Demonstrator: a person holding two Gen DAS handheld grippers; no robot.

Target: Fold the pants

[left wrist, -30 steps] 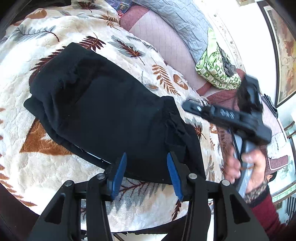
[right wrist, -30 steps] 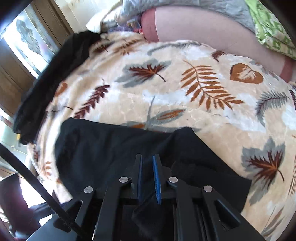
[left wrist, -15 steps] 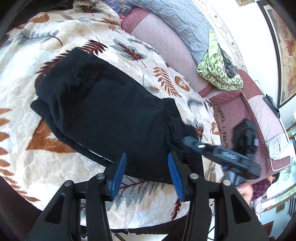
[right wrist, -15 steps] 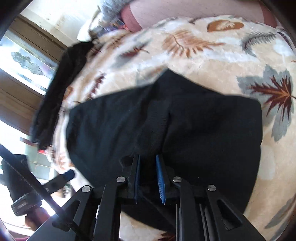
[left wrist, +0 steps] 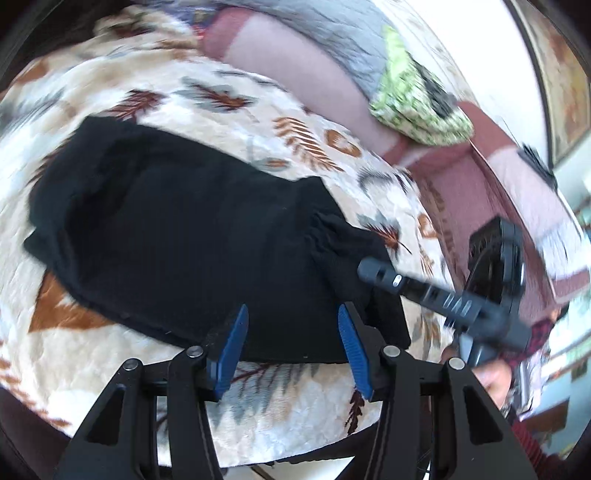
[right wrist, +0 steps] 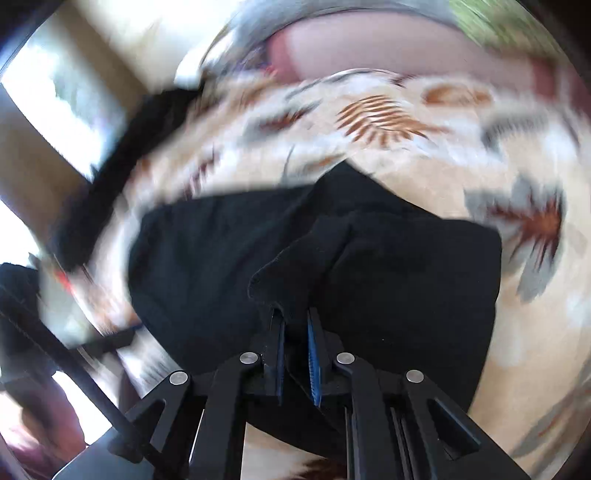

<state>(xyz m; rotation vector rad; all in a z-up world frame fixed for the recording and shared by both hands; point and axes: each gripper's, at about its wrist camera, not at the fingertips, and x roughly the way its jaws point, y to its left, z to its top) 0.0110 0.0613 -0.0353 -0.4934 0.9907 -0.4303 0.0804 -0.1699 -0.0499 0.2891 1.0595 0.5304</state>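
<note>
Black knit pants [left wrist: 192, 236] on quilted leaf-print blanket [left wrist: 303, 402]

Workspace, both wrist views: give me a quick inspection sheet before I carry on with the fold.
Surface: leaf-print quilt spread over the bed.
Job's things: black pants lying in a folded bundle on the quilt; one bunched corner is lifted.
Clutter: second dark garment near the quilt's far edge; green patterned cloth on the pink sofa.
Grippers: left hand-held gripper open, just short of the pants' near edge, nothing between the pads. Right hand-held gripper shut on the lifted corner of the pants.
Cables: nothing seen.
Surroundings: grey cushion, framed picture on the wall; the right wrist view is motion-blurred.
</note>
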